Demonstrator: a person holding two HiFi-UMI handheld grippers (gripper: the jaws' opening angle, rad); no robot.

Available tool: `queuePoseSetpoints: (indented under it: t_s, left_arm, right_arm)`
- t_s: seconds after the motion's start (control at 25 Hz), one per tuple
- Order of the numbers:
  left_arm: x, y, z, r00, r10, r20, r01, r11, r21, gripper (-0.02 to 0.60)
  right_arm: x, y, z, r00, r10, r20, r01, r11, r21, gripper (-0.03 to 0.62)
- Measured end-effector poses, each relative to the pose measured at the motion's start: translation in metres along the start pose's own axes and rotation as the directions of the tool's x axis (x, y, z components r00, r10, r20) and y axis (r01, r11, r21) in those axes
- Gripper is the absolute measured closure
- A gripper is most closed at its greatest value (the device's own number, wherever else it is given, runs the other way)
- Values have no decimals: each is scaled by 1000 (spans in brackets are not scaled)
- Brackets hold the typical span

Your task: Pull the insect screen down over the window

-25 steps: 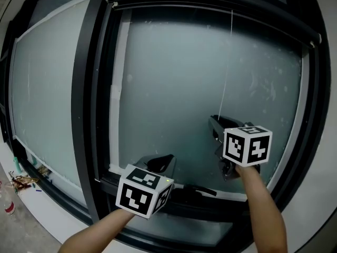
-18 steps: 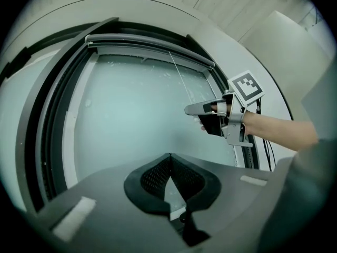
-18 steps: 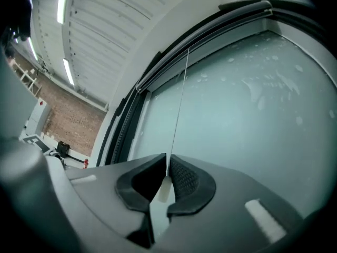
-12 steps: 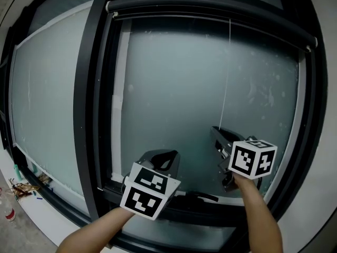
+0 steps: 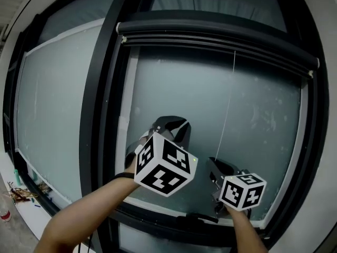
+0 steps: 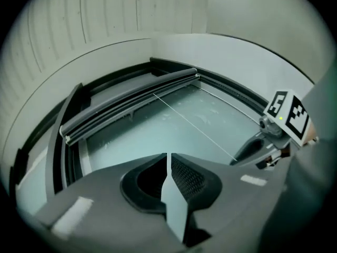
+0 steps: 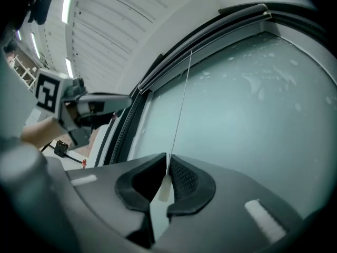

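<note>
Right gripper view: right gripper point(image 7: 167, 165) pinched on cord point(image 7: 180, 99) toggle; cord runs straight up to rolled screen point(image 5: 221, 38) at window point(image 5: 179, 99) top. Left gripper point(image 6: 168, 159) clenched, empty, beside cord

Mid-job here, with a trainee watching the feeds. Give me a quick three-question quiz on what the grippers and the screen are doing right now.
1. Multiple choice: what is the right gripper shut on?
A. the end of the pull cord
B. a window handle
C. nothing
2. True or false: the left gripper is also holding the pull cord.
3. Fill the gap: the insect screen is rolled up at the ___ of the window frame.

Key
1. A
2. False: its jaws are together with nothing between them.
3. top
</note>
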State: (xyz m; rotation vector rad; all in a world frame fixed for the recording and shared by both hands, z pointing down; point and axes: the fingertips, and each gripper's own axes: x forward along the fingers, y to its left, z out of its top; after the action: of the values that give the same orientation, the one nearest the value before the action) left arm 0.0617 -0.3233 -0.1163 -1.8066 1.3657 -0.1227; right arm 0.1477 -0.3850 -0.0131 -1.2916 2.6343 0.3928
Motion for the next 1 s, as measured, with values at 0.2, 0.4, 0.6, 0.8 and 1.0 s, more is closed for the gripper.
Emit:
queuePoseSetpoints:
  t_s: [0.2,0.4,0.6,0.8,1.0]
  left_arm:
    - [21,47,33,997,60,50,-66,988,137,523]
    - [47,75,30,996,80,45,-90,946,312,432]
    - [77,105,33,991,125,46,-131,844,520,371]
    - [104,133,29,991,132,24,-123,820,559,327]
    - [128,125,18,992,124,3,-98,766,636,294]
  right_arm:
    - [4,-7,-10,1000,-18,5,18,1000,-19,571]
    - [18,-2,-26,999,-23,22,23,999,-32,571]
    - [29,5,-50,998,-53,-18,52,995,-82,569]
    - [34,-1,-88,996,-88,-31,87,995,-39,569]
    - [37,-9,-96,991,-128,-43,124,988,-88,569]
